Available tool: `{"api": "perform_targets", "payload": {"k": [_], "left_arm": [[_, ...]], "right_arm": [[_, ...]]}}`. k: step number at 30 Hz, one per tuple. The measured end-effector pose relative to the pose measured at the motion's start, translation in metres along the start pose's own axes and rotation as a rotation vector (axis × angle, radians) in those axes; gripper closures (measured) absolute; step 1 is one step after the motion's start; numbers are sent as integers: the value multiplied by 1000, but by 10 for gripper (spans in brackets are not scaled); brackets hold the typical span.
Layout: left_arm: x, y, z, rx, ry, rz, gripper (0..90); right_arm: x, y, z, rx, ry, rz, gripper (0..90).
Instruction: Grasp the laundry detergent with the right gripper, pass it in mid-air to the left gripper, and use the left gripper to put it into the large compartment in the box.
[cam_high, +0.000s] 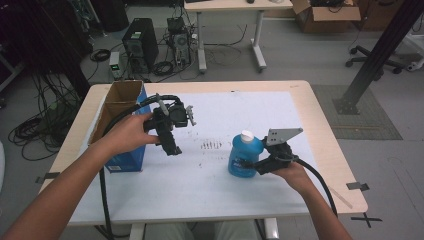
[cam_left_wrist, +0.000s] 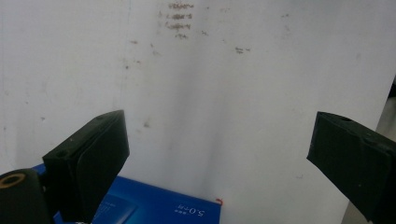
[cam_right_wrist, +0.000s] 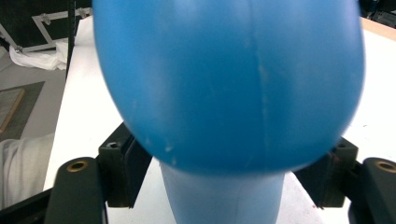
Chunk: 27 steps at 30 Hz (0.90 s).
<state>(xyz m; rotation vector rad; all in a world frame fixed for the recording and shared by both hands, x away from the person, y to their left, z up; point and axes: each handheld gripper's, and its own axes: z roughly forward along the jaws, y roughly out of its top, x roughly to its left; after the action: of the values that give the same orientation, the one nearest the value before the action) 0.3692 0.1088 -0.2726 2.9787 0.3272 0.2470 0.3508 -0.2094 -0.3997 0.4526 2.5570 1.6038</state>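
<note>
The blue bottle with a white cap stood upright on the white sheet that covered the tabletop, toward the person's right side and a little in from the near edge; the right gripper reached it from the right, level with its lower body, held in the right hand with the grey three-cornered plate riding above; in the right gripper view the bottle loomed close and blurred, its rounded blue body spreading wide across the top and its narrower part passing down between the two black jaws, one at each flank; the pads lay right against the bottle's sides, so the right gripper had closed around it in a grip; the left gripper hung above the sheet well to the left of the bottle, held in the left hand with its jaws pointing down and toward the person; in the left gripper view those jaws stood wide apart with only the marked white sheet between them, nothing caught; a blue box showed at the bottom of that view, just under the left jaw; from the high view the same blue cardboard box stood open-topped at the left edge of the sheet, just beside the left hand; a black cable trailed from the right gripper off the near edge of the table.
</note>
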Motion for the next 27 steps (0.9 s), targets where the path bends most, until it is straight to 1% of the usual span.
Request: {"api": "perform_targets", "payload": {"k": [4, 11, 19, 22, 24, 25, 27], "left_arm": [[0, 0, 0, -1, -1, -4, 55], [0, 0, 0, -3, 1, -5, 55], [0, 0, 0, -2, -1, -5, 56], [1, 0, -1, -2, 2, -3, 56], [1, -1, -1, -2, 0, -6, 55], [1, 0, -2, -1, 1, -6, 55], [0, 1, -3, -2, 2, -3, 55]], "right_arm": [[0, 0, 0, -4, -4, -6, 322], [0, 1, -1, -7, 10, -17, 406], [1, 1, -2, -15, 19, -13, 424], [2, 3, -3, -8, 20, -24, 427], [2, 5, -5, -15, 18, -27, 429], [1, 7, -9, -34, 20, -17, 429], [0, 9, -14, -47, 18, -12, 429]]}}
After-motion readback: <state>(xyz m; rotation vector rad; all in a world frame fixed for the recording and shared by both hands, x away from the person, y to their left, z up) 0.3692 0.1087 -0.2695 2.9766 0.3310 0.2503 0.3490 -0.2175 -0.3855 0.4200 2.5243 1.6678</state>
